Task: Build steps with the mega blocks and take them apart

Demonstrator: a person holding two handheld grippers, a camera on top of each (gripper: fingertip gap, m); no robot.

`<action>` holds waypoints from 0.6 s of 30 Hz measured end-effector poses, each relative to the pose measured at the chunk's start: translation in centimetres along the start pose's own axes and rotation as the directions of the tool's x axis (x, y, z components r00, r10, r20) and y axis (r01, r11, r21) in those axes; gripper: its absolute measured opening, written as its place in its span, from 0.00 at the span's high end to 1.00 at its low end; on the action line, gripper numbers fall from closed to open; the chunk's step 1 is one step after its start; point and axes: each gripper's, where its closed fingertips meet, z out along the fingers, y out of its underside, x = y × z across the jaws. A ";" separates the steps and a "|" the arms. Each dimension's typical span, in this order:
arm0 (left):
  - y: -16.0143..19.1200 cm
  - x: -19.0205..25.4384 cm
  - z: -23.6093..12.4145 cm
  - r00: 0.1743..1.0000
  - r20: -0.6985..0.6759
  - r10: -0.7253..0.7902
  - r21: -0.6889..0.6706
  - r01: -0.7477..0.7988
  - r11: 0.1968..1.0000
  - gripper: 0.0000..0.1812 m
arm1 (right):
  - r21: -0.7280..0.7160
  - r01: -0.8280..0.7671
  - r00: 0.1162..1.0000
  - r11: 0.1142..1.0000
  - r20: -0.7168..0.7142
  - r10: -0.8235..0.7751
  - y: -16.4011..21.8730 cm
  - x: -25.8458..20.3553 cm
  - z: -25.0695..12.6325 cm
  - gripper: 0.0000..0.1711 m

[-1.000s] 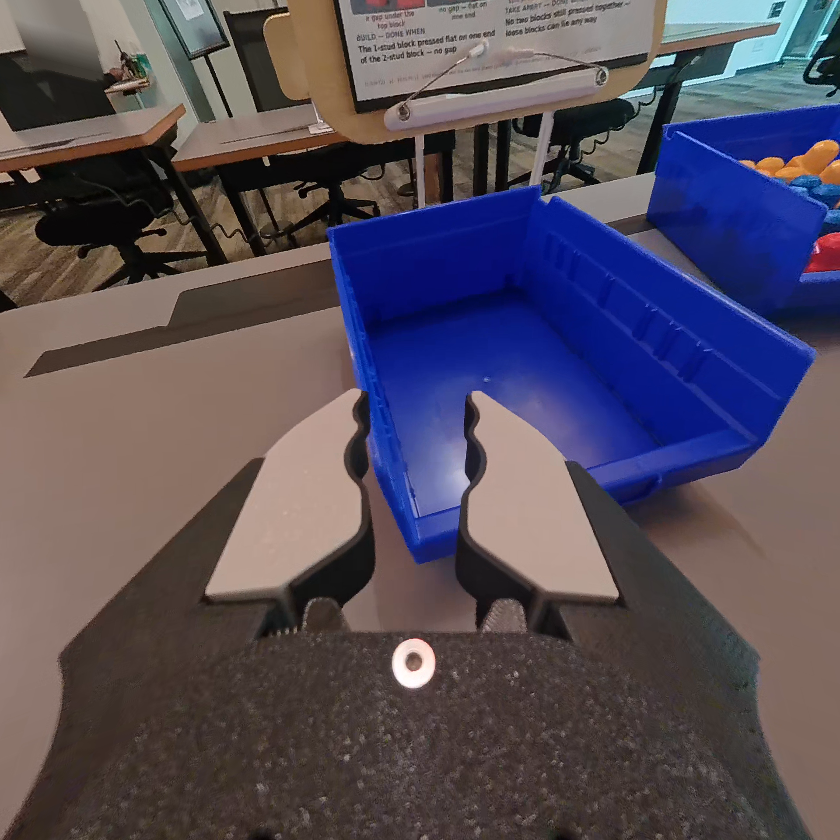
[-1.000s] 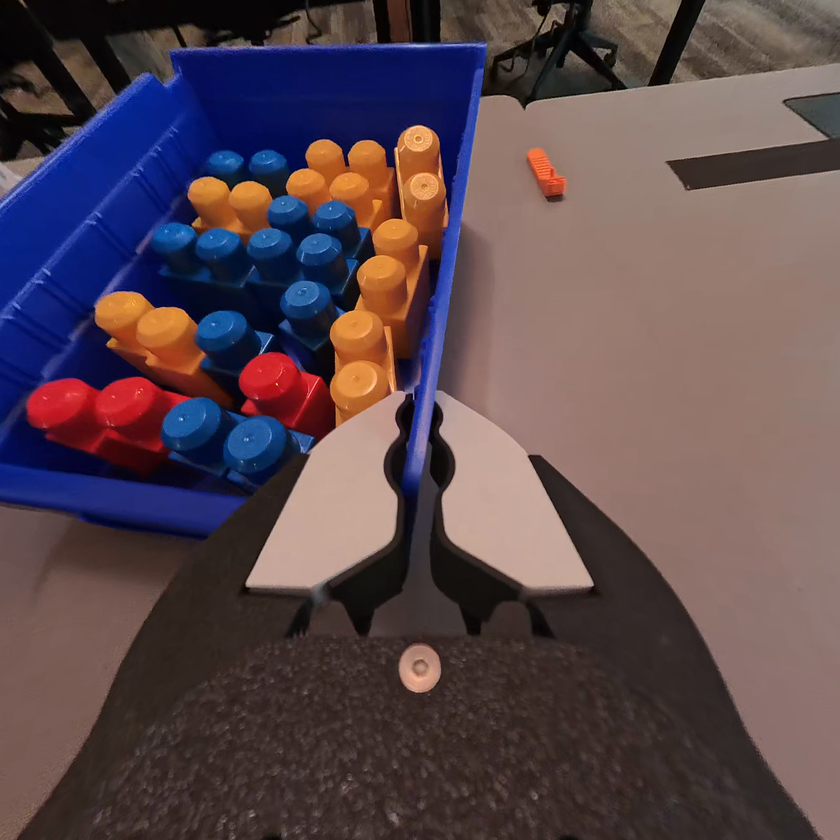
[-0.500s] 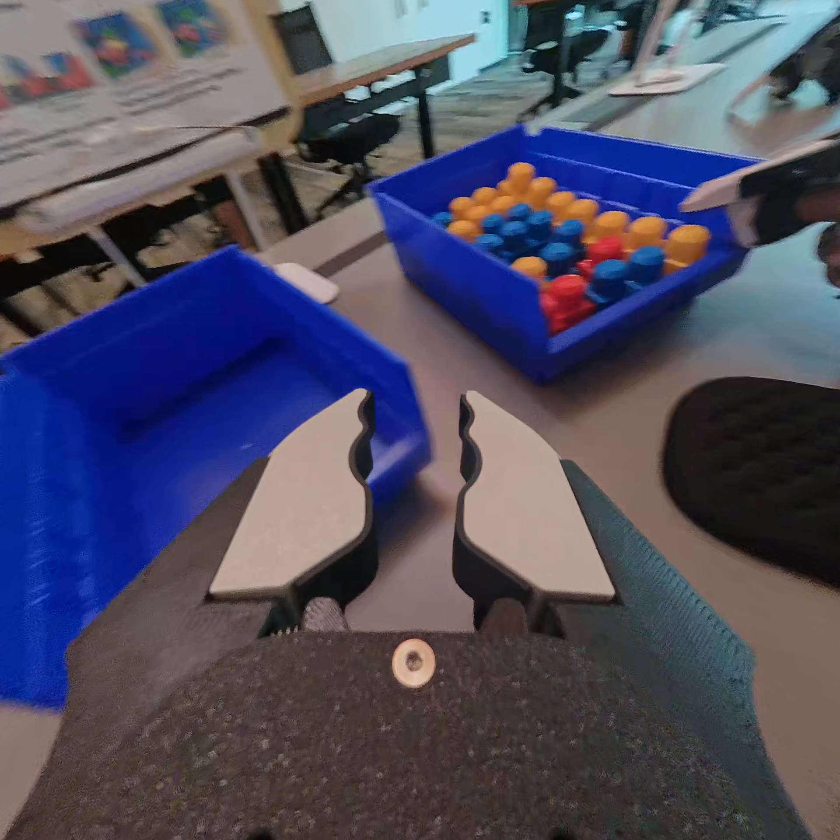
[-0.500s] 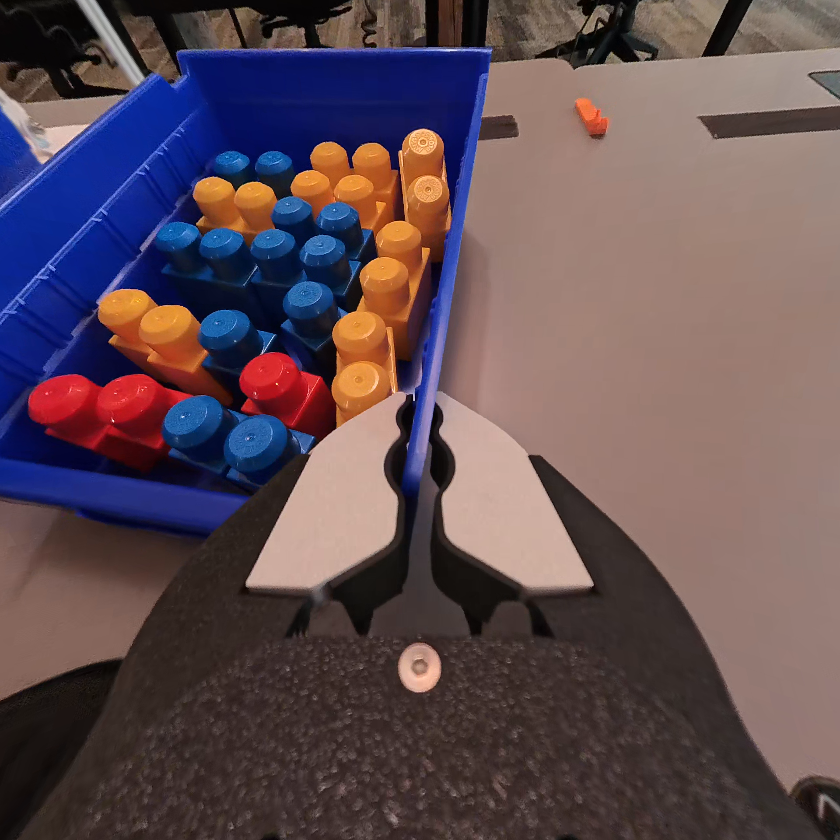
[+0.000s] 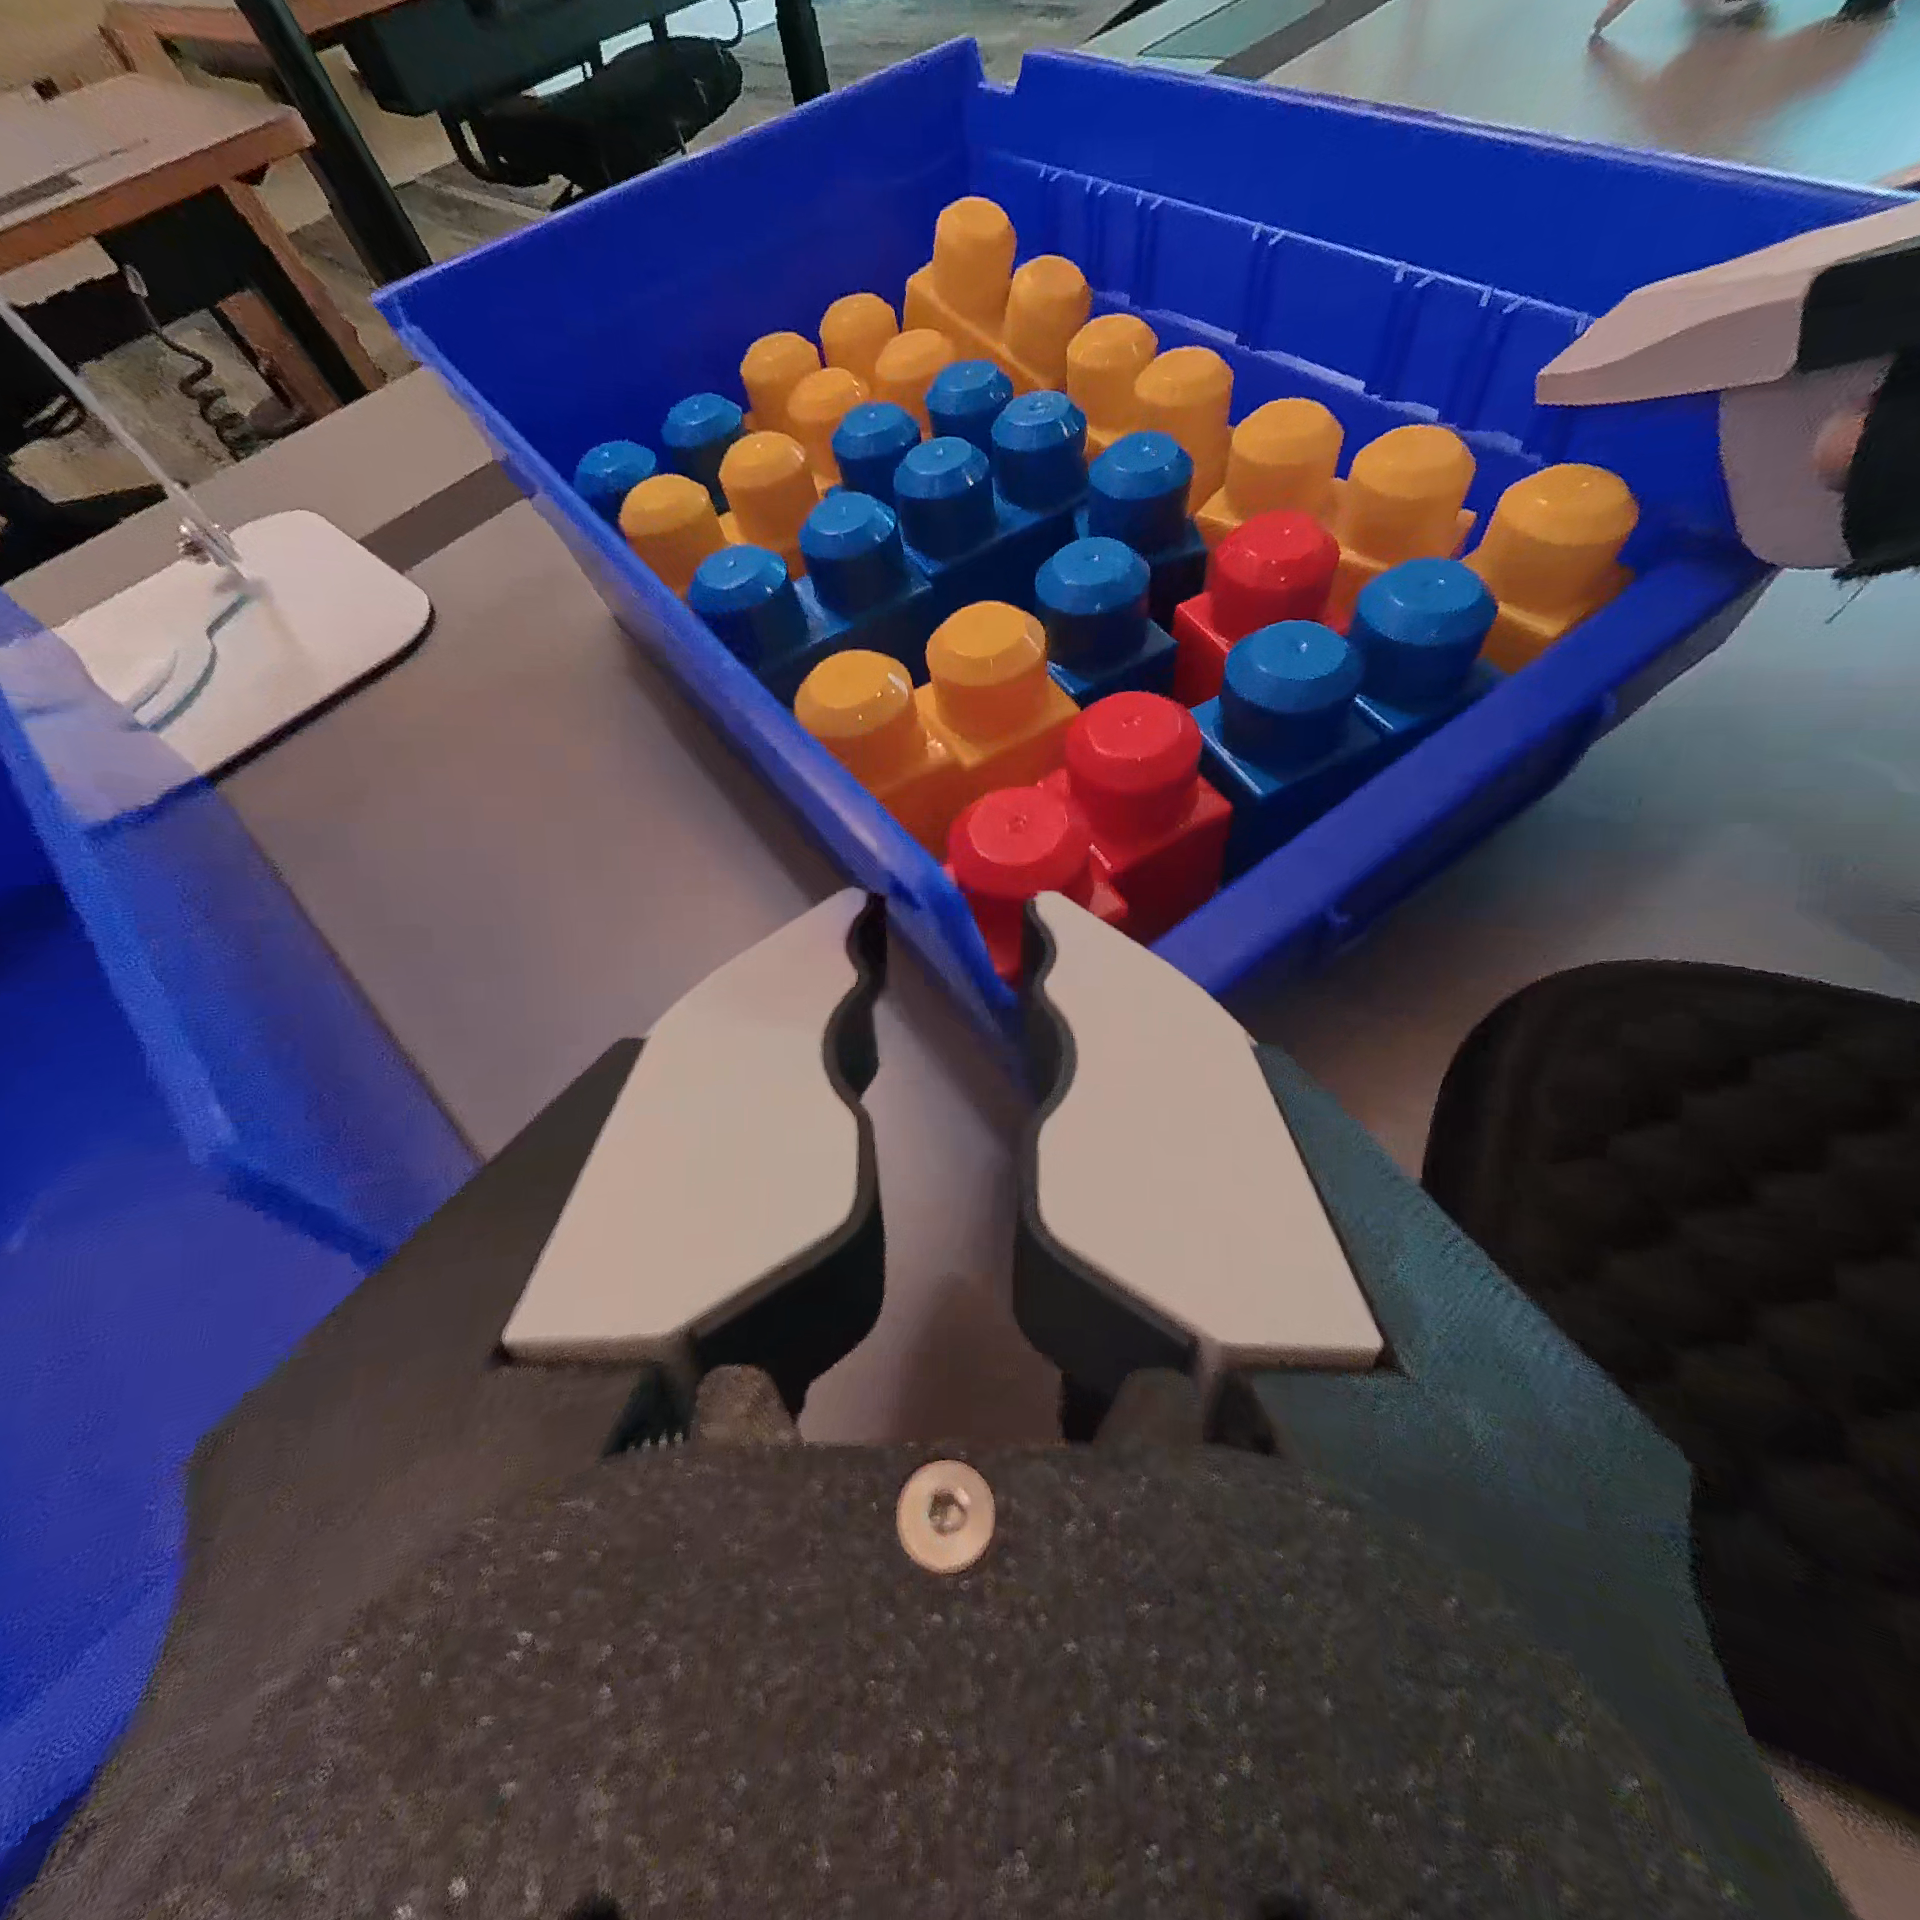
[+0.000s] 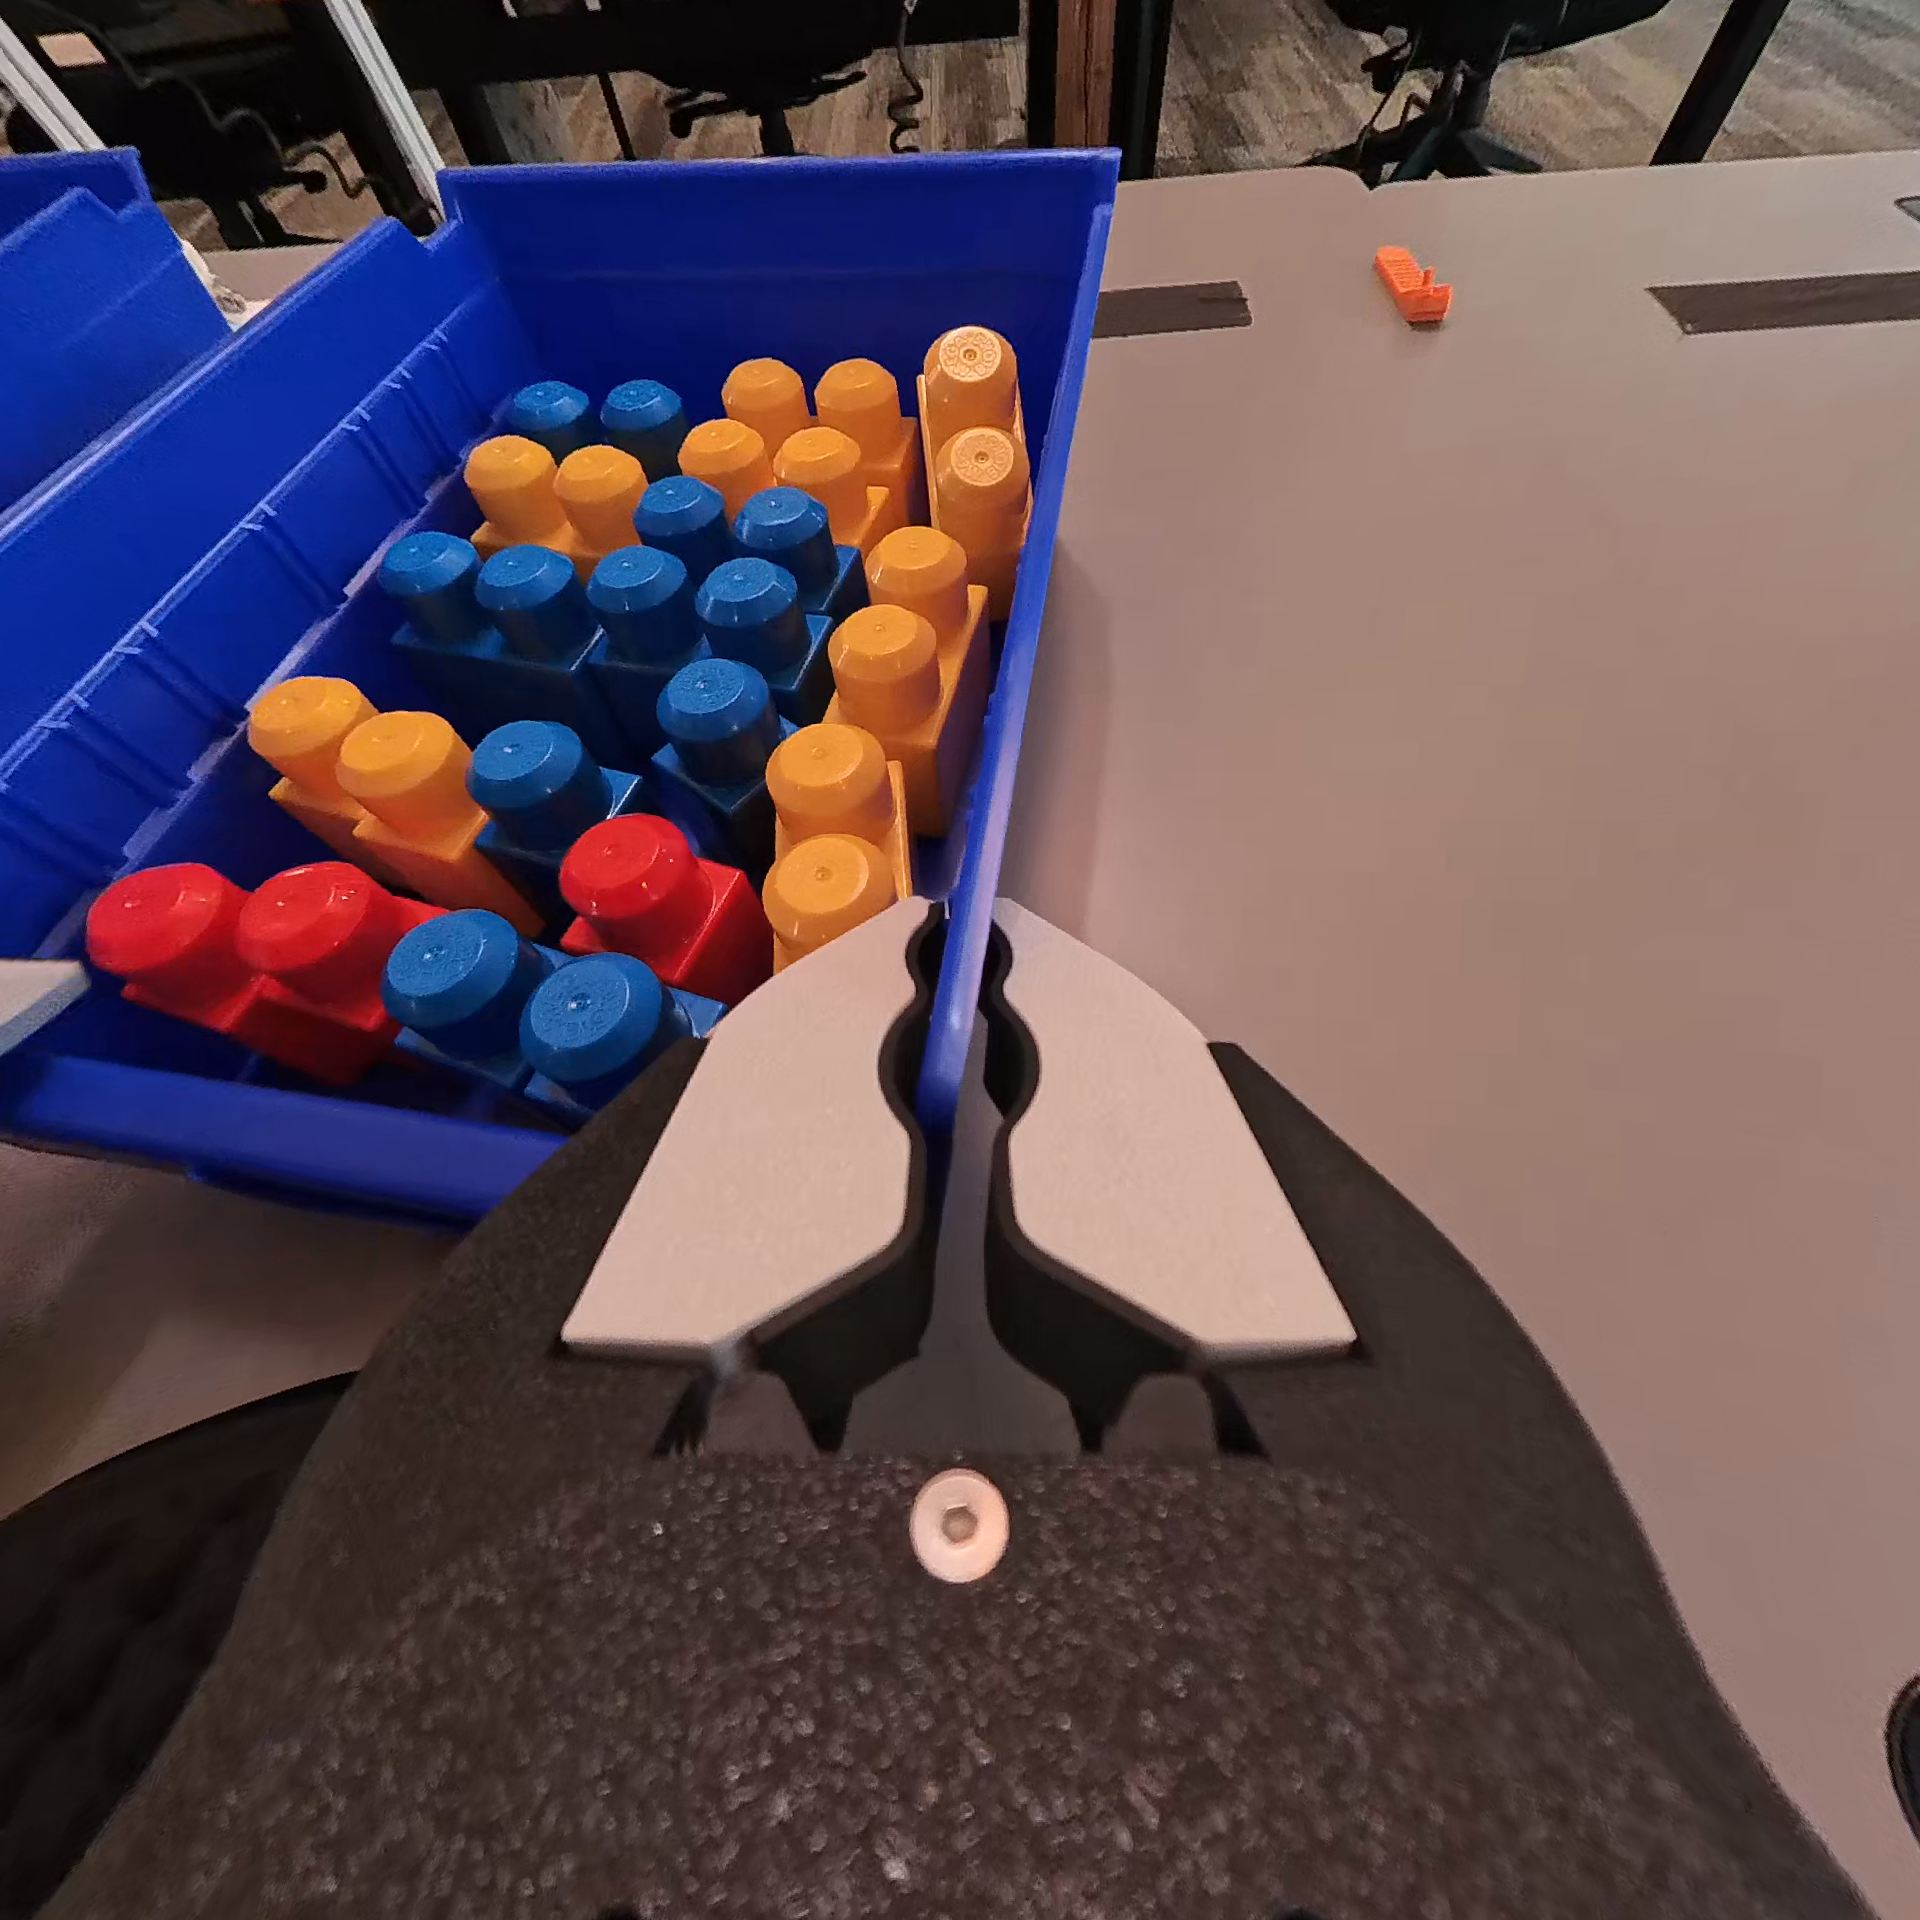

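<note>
Mega blocks, chunky orange, blue and red plastic, are sitting studs-up in a blue plastic bin on a grey tabletop. Right gripper is pinching the bin's right wall; left gripper is straddling its near-left corner, jaws narrowly parted. Second blue bin is lying left; small orange piece is resting well apart. Office chairs are standing behind.

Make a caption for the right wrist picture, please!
Right gripper shut on the side wall of a blue bin packed with mega blocks.
</note>
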 end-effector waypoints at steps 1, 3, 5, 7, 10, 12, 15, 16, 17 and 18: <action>-0.1 0.0 0.2 1.000 0.015 0.001 -0.003 -0.001 1.000 0.87 | 0.005 0.007 1.000 1.000 -0.003 -0.007 0.0 0.0 0.0 0.97; -0.2 -0.3 0.4 0.997 0.058 0.049 -0.010 -0.049 0.999 0.89 | 0.015 0.024 1.000 1.000 -0.016 -0.024 0.0 0.0 -0.2 0.97; -0.2 -0.4 0.3 0.995 0.074 0.072 -0.018 -0.071 0.997 0.90 | 0.018 0.042 0.999 0.999 -0.030 -0.042 0.0 -0.1 -0.4 0.97; -0.3 -0.4 0.1 0.995 0.069 0.076 -0.014 -0.075 0.997 0.90 | 0.030 0.046 0.998 0.998 -0.032 -0.045 -0.1 -0.4 -1.0 0.98; -1.2 -0.5 -1.0 0.993 0.074 0.089 0.010 -0.090 0.996 0.90 | 0.066 0.050 0.998 0.997 -0.039 -0.048 -1.0 -0.9 -2.3 0.98; -2.3 -0.7 -2.3 0.991 0.087 0.101 0.039 -0.105 0.994 0.90 | 0.106 0.061 0.998 0.992 -0.040 -0.057 -2.2 -1.5 -3.6 0.98; -4.1 -1.4 -5.0 0.988 0.117 0.100 0.097 -0.112 0.989 0.91 | 0.165 0.091 0.996 0.982 -0.018 -0.089 -4.7 -3.3 -5.7 0.97; -4.7 -1.7 -6.0 0.987 0.128 0.095 0.114 -0.110 0.987 0.90 | 0.183 0.104 0.995 0.978 -0.007 -0.104 -5.6 -4.1 -6.3 0.97; -5.1 -2.2 -7.1 0.986 0.142 0.090 0.129 -0.109 0.986 0.90 | 0.199 0.115 0.993 0.973 0.007 -0.119 -6.5 -5.0 -6.9 0.97; -5.5 -2.8 -8.3 0.984 0.159 0.083 0.142 -0.106 0.984 0.90 | 0.213 0.123 0.991 0.969 0.025 -0.132 -7.3 -6.1 -7.3 0.96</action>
